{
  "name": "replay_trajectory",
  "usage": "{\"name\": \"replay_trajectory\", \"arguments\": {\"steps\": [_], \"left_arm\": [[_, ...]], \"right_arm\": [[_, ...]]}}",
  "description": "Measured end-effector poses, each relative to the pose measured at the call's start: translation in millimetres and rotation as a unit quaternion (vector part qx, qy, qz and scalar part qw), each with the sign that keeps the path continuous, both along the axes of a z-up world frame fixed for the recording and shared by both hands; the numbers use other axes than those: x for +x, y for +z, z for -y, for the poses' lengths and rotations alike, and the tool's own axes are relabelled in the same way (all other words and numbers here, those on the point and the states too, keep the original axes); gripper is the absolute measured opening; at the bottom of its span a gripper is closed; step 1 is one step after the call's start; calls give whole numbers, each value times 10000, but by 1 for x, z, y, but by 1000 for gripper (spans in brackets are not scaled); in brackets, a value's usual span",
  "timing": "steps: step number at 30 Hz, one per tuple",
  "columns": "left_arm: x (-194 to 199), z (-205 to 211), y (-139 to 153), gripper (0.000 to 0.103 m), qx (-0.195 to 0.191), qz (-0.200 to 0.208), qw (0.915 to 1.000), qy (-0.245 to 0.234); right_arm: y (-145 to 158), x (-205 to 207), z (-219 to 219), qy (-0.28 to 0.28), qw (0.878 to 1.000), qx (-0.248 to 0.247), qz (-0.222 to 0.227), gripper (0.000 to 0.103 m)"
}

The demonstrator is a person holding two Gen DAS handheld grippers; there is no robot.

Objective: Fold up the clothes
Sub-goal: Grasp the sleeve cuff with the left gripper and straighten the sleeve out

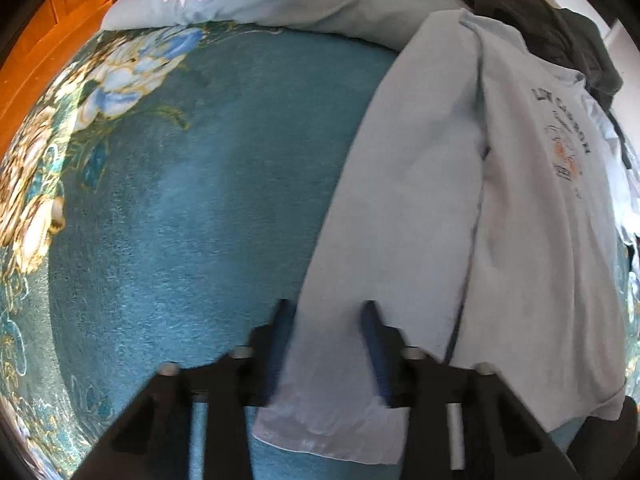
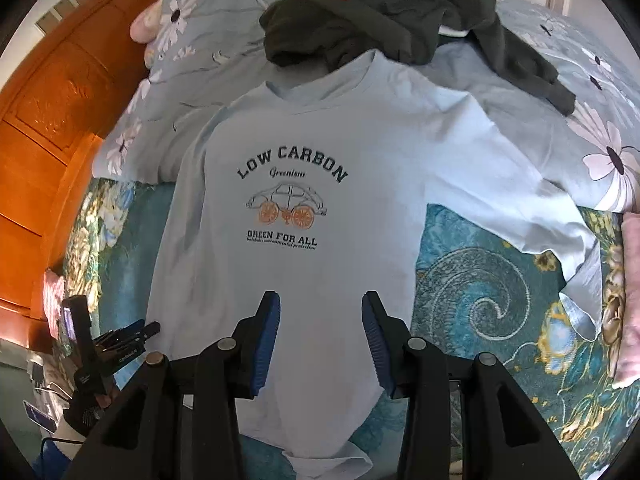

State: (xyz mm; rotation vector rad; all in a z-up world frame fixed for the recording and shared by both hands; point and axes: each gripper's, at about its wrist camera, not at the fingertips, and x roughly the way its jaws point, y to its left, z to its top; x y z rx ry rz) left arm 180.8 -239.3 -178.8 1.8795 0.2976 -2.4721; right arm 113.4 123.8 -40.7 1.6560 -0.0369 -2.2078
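A light blue T-shirt [image 2: 320, 140] printed "LOW CARBON" lies front up on a teal flowered blanket [image 2: 480, 288], its right sleeve [image 2: 560, 232] spread out. In the left wrist view, my left gripper [image 1: 325, 308] points down at the shirt's [image 1: 400, 200] left edge. Its blue pads stand apart with the pale fabric lying between them, not pinched. My right gripper [image 2: 321, 300] hangs open over the shirt's lower middle, nothing between its fingers. The left gripper [image 2: 150, 327] also shows at the lower left of the right wrist view, in a hand.
A dark green garment [image 2: 400, 16] lies bunched just past the shirt's collar on a pale flowered quilt [image 2: 188, 48]. Orange wooden furniture [image 2: 52, 120] stands to the left. A pink cloth [image 2: 632, 300] lies at the right edge.
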Motion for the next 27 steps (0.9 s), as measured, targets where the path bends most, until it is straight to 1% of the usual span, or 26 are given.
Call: {"name": "replay_trajectory", "arguments": {"steps": [2,4,8,10,13,15,17,23,25,27], "left_arm": [[0,1,3,5,75,-74,9999,1],[-3,9,10,5,11,-226,9997,35],[-24,40,31,5,-404,-533,9977,95],[-43,66,43,5,-643,-663,9955,210],[-69,106,59,5,-889,-788,9922,375],[-89,131,71,5,-1097,-868,9893,408],[-106,144,80,5,-1293,-874,9871,350],[-159,154,55,5,-1379,-425,9890,319],[-165,151,44,5,-1286,-255,9908,337],[-166,149,40,8,-1056,-214,9934,390]], "right_arm": [[-5,-2,7,21,9999,63,101,44],[-10,-4,13,70,9997,140,167,44],[-16,-3,23,243,9989,330,214,44],[-19,-3,26,301,9985,414,217,44],[-23,-6,22,228,9983,456,273,44],[-26,-8,15,112,9983,479,311,44],[-28,-10,6,-7,9982,491,342,44],[-36,-8,-27,-432,9963,552,496,44],[-39,-6,-36,-582,9953,540,557,44],[-42,-2,-44,-682,9943,520,632,44]]}}
